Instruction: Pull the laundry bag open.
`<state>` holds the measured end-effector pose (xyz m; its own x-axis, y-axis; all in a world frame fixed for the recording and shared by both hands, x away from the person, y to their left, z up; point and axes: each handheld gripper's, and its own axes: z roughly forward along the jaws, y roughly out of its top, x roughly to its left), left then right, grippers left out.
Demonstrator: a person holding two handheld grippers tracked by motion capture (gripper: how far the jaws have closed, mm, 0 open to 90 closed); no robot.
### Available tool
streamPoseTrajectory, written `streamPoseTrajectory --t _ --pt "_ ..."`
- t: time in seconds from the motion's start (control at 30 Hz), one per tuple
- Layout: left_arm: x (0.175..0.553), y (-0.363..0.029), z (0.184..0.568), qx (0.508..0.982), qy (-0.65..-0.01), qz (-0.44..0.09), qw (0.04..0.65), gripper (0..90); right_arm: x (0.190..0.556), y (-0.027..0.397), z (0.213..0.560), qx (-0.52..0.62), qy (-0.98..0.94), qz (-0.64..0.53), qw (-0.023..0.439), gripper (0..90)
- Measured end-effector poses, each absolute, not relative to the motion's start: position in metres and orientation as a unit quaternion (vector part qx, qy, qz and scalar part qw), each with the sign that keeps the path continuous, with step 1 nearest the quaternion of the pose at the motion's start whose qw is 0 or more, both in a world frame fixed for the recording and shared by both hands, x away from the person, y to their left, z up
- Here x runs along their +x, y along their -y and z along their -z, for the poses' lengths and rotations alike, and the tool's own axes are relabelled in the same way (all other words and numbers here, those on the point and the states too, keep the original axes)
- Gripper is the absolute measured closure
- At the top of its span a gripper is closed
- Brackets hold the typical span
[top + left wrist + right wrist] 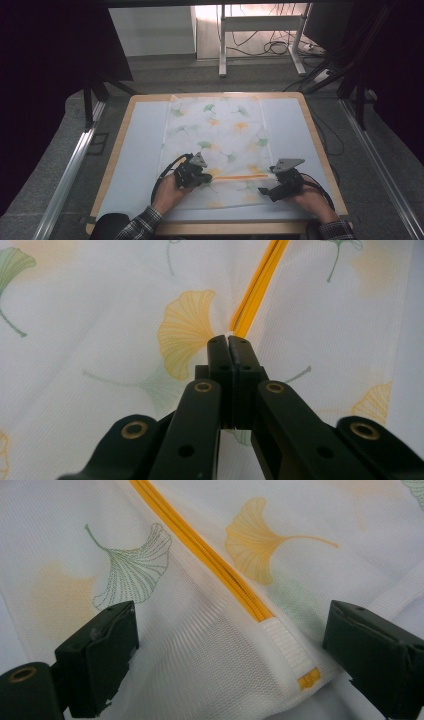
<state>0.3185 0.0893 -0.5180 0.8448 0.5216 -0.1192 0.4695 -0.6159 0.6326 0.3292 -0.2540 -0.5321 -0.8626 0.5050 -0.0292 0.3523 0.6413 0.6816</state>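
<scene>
Bag: the white mesh bag [215, 145] printed with ginkgo leaves lies flat on the table [300, 130], running from the far edge down to the near edge between your hands.
Zipper: the orange zipper [242, 177] crosses the bag's near part from left to right.
Left gripper: your left gripper [229, 340] has its jaws pressed together right at the zipper's left end (the fabric puckers there, so it seems pinched; what exactly is caught you cannot tell).
Right gripper: your right gripper [230, 645] hovers with jaws wide apart, straddling the zipper's right end and its white ribbed tab [287, 652].
Hands: both rest at the near edge of the bag.
</scene>
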Motion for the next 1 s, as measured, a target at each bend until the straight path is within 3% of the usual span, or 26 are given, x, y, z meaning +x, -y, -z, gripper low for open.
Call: streamPoseTrajectory --t 1.0 --pt "0.308 -0.123 0.514 0.891 -0.299 -0.054 0.337 90.0 0.329 0.254 0.532 0.239 -0.899 -0.350 0.110 7.4"
